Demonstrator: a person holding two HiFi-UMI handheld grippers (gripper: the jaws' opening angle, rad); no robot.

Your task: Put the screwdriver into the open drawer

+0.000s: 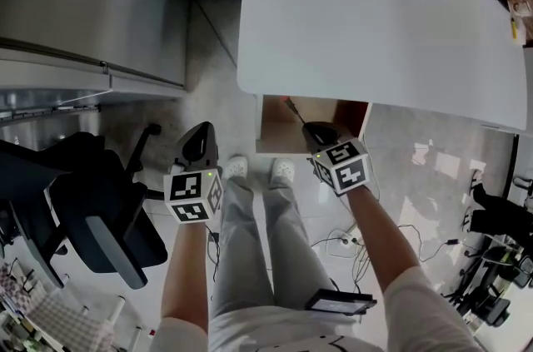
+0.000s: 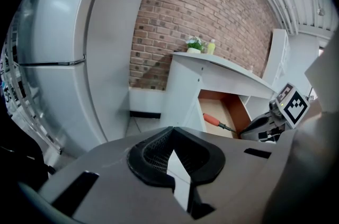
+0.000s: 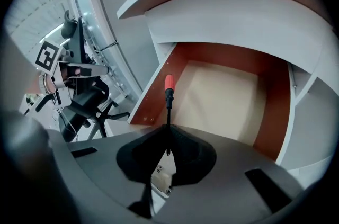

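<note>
Head view: we hold the right tool (image 1: 311,130) at the front edge of the open drawer (image 1: 273,134), which stands out from under the white bench (image 1: 375,26). Its jaws are clamped on the metal tip of the screwdriver (image 1: 293,111). The shaft and orange handle run from the jaws toward 11 o'clock, over the drawer's opening.

Right gripper view: the screwdriver (image 3: 168,106) points to 12 o'clock from the right tool (image 3: 168,153). Its handle sits near the left wall of the drawer (image 3: 159,91). We cannot tell whether it touches the pale floor of the drawer.

Left gripper view: the jaws of the left tool (image 2: 175,162) are together with nothing between them. The drawer (image 2: 244,112), screwdriver (image 2: 217,122) and right tool (image 2: 264,127) appear at 3 o'clock.

In the head view the left tool (image 1: 198,144) hangs at 9 o'clock of the right one, above the floor (image 1: 212,84) and apart from the drawer. A dark chair (image 1: 92,213) stands at 8 o'clock.
</note>
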